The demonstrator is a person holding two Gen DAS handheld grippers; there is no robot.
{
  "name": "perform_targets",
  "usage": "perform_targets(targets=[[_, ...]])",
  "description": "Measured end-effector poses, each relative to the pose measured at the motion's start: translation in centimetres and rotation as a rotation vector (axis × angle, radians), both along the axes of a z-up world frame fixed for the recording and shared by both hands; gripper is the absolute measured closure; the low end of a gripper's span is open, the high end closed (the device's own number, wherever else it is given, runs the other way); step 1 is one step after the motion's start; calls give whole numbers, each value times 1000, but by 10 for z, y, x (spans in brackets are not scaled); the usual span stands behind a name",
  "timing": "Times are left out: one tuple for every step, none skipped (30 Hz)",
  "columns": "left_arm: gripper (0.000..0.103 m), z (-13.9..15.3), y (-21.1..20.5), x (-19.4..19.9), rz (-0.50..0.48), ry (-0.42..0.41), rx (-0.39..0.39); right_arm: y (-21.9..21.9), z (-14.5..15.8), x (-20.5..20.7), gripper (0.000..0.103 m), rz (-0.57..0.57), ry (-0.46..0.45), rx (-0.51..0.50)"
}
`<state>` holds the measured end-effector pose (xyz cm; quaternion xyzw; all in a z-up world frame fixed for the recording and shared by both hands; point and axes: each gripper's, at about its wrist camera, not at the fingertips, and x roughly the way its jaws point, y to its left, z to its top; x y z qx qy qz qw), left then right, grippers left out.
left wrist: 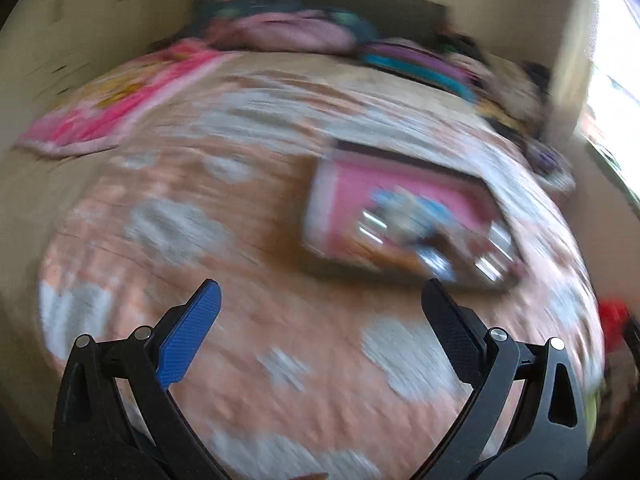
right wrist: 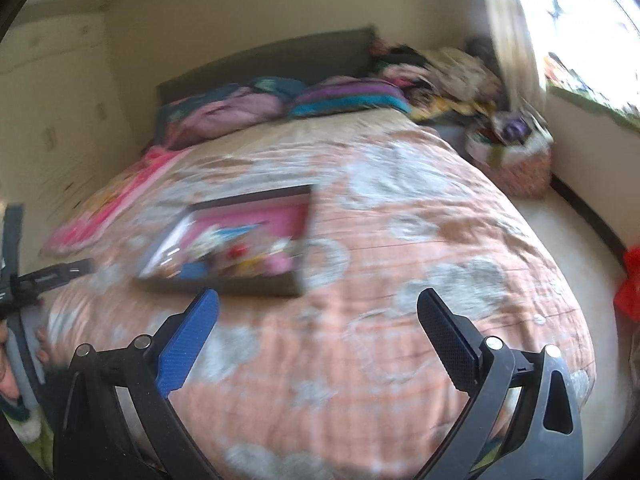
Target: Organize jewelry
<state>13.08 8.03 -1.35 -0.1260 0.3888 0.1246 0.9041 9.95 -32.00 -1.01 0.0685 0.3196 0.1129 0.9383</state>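
The left tongs (left wrist: 320, 300) and right tongs (right wrist: 318, 300) both gape wide, holding nothing, above the peach quilted bed (right wrist: 400, 240). The pink-lined jewelry box (left wrist: 400, 208) lies open on the quilt, at one o'clock from the left tongs and eleven o'clock from the right, its contents blurred.

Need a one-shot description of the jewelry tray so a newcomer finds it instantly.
Start from the bed with the peach, white-patterned quilt that fills the room. On the quilt, ahead of both open grippers, lies a flat rectangular tray with a dark rim and bright pink lining, holding blurred small colourful pieces. It is the only rigid, boxy thing there; the pink blanket at the bed's edge is soft cloth.
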Motion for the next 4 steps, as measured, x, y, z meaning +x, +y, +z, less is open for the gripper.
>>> perform_targets(targets=[[9, 1, 19, 10, 66, 4, 12, -15, -6, 16, 4, -40, 15, 8], [9, 1, 43, 24, 153, 14, 39, -34, -14, 40, 4, -99, 42, 3], [9, 0, 64, 37, 219, 22, 69, -50, -23, 62, 4, -138, 77, -9], [9, -1, 81, 46, 265, 28, 91, -60, -31, 78, 4, -172, 104, -30]])
